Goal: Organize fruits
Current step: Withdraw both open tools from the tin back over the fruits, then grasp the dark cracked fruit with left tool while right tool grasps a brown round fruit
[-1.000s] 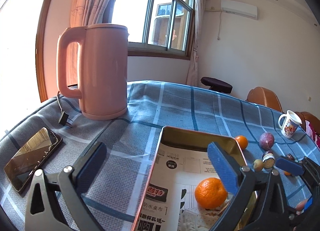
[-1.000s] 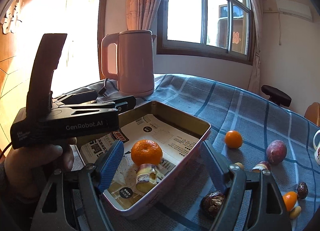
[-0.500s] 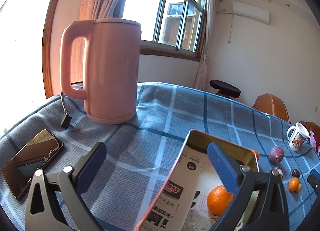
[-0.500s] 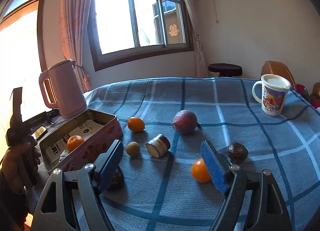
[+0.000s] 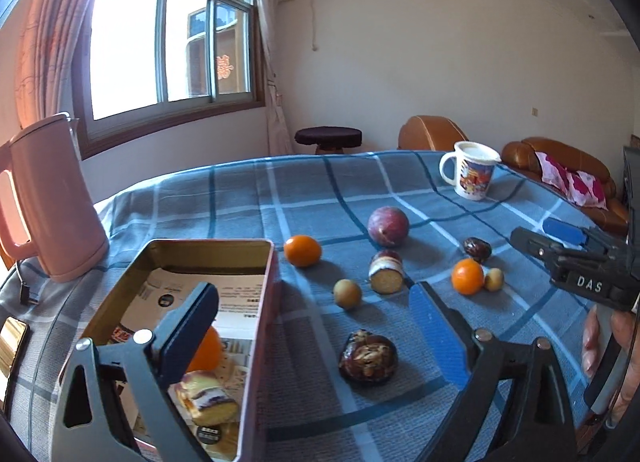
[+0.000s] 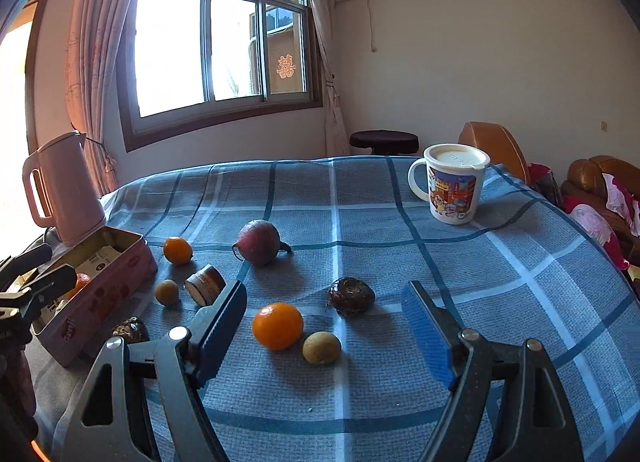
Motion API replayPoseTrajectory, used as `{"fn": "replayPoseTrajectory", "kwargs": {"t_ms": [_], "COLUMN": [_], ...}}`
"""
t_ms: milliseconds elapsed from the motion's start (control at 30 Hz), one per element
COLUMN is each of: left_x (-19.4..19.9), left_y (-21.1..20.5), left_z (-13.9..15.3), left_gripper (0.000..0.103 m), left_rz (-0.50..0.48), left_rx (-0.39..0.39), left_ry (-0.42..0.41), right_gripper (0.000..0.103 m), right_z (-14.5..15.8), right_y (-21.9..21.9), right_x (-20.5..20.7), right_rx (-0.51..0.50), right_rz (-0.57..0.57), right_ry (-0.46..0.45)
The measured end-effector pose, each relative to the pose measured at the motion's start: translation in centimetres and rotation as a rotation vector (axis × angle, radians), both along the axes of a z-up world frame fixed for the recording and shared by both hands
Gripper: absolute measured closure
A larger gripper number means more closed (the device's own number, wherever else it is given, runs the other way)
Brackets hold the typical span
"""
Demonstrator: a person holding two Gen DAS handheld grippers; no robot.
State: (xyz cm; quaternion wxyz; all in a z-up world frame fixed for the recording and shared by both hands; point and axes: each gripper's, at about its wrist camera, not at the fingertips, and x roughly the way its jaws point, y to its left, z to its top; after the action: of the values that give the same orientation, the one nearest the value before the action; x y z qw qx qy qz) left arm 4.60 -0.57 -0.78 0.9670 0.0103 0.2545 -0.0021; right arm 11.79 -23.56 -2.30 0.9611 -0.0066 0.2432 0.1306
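The tin (image 5: 260, 302) sits at the desk's (image 6: 500, 302) left side, long axis running from 6 toward 12 o'clock, with an orange (image 5: 208, 348) and a cake piece (image 5: 208, 398) inside. Loose fruit lies right of it. Left claw (image 5: 312, 326) has just been closing a bit but is spread wide, straddling the tin's right wall, gripping nothing. Right claw (image 6: 324, 326) is spread too, empty, with a tangerine (image 6: 277, 326) and a small yellow fruit (image 6: 321, 347) just ahead. Open cloth from 1 to 3 o'clock

Scattered fruits (image 5: 388, 226) beside open tin (image 5: 269, 286)
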Motion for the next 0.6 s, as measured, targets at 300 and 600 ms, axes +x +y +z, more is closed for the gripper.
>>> {"fn": "replayPoseTrajectory", "kwargs": {"t_ms": [300, 600], "left_x": [2.6, 3.9], "left_y": [-3.4, -2.2], "left_z": [-2.6, -3.9], "left_gripper": [0.044, 0.051], "left_rz": [-0.138, -0.147], "left_rx": [0.011, -0.074], "left_ry": [0.187, 0.3], "right_gripper": [0.022, 0.055], "right_z": [-1.0, -3.0], "right_y": [-1.9, -0.4], "right_x": [2.2, 4.4], "right_rx": [0.031, -0.001], "right_rz": [-0.033, 0.072], "right_ry": [0.119, 0.289]}}
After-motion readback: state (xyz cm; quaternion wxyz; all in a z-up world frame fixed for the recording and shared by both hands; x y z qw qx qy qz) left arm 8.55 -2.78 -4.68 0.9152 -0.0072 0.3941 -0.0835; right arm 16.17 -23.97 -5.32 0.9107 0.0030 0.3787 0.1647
